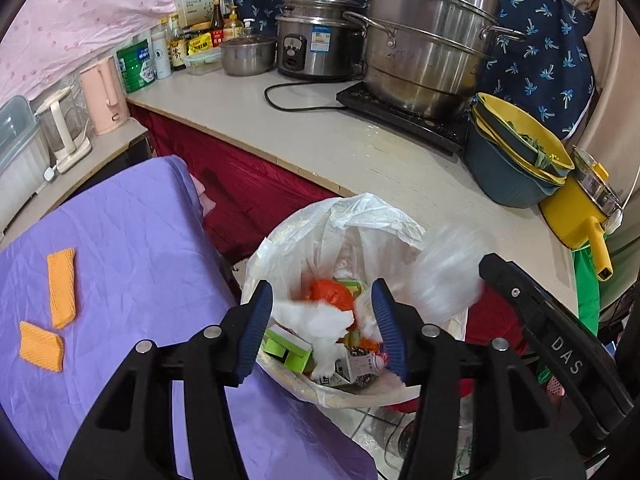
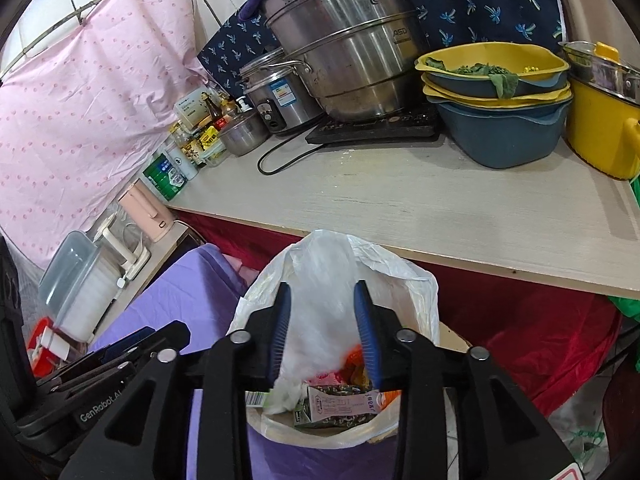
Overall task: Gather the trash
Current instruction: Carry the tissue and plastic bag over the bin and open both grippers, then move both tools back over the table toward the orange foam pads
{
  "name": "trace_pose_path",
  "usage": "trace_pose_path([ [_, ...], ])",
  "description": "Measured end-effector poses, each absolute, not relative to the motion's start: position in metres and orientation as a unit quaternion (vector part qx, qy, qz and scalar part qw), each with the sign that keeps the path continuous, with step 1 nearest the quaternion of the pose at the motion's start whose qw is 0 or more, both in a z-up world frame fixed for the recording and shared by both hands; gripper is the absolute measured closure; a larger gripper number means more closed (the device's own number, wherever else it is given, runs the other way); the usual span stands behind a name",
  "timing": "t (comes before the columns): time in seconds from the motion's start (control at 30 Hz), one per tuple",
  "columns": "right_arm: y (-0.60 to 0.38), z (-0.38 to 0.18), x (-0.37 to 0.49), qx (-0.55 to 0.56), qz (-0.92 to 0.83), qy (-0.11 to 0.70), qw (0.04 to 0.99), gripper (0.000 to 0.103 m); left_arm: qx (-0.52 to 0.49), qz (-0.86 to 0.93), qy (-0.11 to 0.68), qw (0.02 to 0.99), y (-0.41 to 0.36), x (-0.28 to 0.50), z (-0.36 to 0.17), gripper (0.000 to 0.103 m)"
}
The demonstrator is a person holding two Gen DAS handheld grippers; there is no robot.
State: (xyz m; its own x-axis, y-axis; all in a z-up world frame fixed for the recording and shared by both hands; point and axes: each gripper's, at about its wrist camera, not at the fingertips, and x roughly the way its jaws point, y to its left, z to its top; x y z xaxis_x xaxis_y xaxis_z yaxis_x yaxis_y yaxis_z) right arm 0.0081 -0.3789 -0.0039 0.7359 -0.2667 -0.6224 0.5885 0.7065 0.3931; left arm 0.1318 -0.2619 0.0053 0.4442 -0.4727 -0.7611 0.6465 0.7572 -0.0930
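Note:
A bin lined with a white plastic bag [image 1: 304, 236] stands below the counter edge, holding cartons, wrappers and something orange-red [image 1: 330, 294]. My left gripper [image 1: 322, 292] hangs open right over it. A crumpled white tissue [image 1: 316, 318] lies loose on the trash beneath its blue pads. My right gripper [image 2: 323, 292] is over the same bin [image 2: 416, 300], jaws apart, with a blurred clear plastic bag [image 2: 320, 332] loose between its pads. The same blurred plastic [image 1: 444, 276] shows beside the right gripper's black finger [image 1: 520, 296] in the left wrist view.
A purple cloth-covered surface [image 1: 120, 264] left of the bin carries two orange cloths [image 1: 62, 288]. The counter [image 2: 400, 204] behind holds a big steel steamer [image 2: 344, 52], a rice cooker [image 1: 316, 44], stacked basins [image 2: 496, 120], a yellow pot [image 2: 600, 128] and bottles. Red cloth [image 2: 520, 320] hangs below.

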Motion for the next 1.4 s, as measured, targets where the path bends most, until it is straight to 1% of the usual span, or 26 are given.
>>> trace_pose_path([
  [0.23,-0.375,0.005,0.01,0.294,-0.239,0.264,0.887,0.065,0.103,-0.327,0.411,0.845,-0.261,0.134,0.008,0.054],
  [0.4,-0.37,0.015,0.009,0.29,-0.237,0.257,0.891,0.061,0.097,-0.324,0.412,0.846,-0.254,0.135,0.01,0.053],
  [0.53,-0.363,0.021,0.01,0.286,-0.232,0.253,0.895,0.06,0.088,-0.318,0.412,0.849,-0.245,0.137,0.014,0.049],
  [0.63,-0.356,0.027,0.013,0.282,-0.226,0.252,0.898,0.059,0.081,-0.312,0.413,0.851,-0.236,0.139,0.016,0.049],
  [0.77,-0.344,0.033,0.018,0.275,-0.216,0.25,0.903,0.055,0.07,-0.3,0.415,0.856,-0.219,0.145,0.02,0.049],
  [0.9,-0.329,0.037,0.028,0.268,-0.204,0.253,0.907,0.054,0.054,-0.287,0.415,0.862,-0.198,0.152,0.025,0.049],
  [1.0,-0.317,0.038,0.036,0.264,-0.194,0.257,0.909,0.051,0.042,-0.274,0.414,0.867,-0.178,0.158,0.028,0.049],
  [1.13,-0.295,0.039,0.05,0.257,-0.177,0.263,0.913,0.049,0.027,-0.251,0.412,0.876,-0.151,0.166,0.03,0.043],
  [1.4,-0.245,0.034,0.084,0.241,-0.138,0.283,0.918,0.047,-0.009,-0.196,0.418,0.887,-0.08,0.189,0.027,0.042],
])
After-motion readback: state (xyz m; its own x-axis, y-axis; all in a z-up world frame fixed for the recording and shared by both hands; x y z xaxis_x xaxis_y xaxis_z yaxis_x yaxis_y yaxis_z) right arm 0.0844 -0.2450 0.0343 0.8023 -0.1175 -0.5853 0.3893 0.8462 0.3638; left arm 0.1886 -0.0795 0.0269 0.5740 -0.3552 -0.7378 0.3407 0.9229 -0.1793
